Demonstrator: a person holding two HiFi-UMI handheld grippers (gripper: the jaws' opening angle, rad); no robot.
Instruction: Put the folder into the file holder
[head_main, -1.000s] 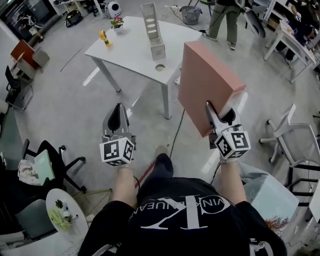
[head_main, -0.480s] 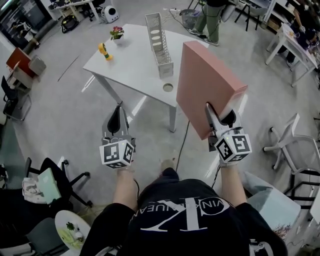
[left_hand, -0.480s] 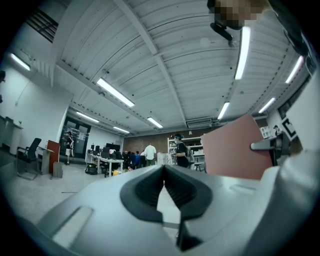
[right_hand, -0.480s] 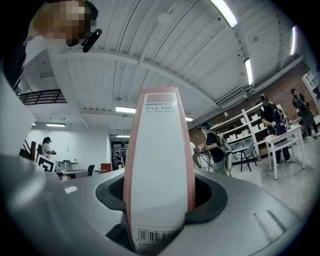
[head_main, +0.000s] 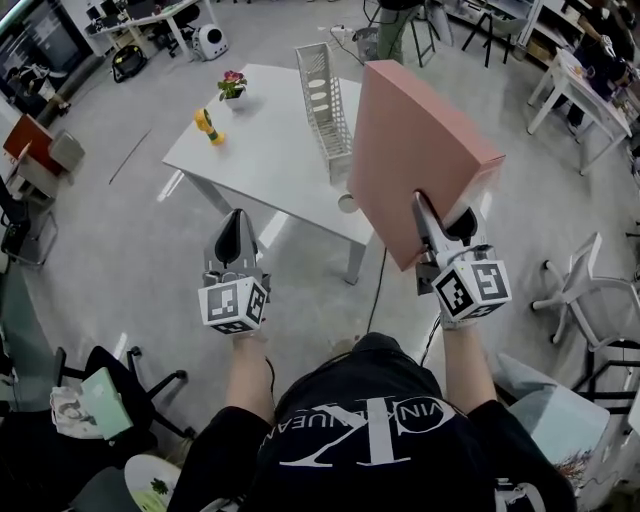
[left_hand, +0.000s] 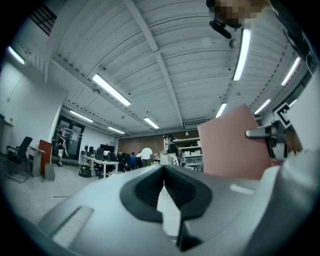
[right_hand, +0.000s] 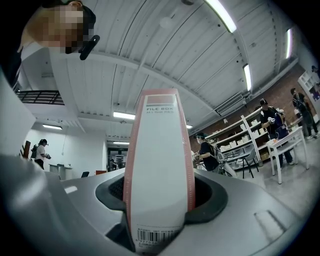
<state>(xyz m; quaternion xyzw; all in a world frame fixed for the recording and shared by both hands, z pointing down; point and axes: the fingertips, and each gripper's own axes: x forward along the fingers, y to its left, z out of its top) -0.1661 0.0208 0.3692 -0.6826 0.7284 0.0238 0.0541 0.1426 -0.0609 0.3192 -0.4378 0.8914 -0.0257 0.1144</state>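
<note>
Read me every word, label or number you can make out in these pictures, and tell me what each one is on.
"FILE BOX": on the white spine of the pink folder.
The small line beneath it and the barcode digits at the spine's foot: too small to read.
On the black shirt: a large "K" logo; the lettering across it is upside down and partly cut off.

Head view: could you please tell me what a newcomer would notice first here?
The big pink folder stands upright in the right tool, right of centre. Past it to the left, the mesh file holder stands on the white table; the left tool is shut and empty at left.
</note>
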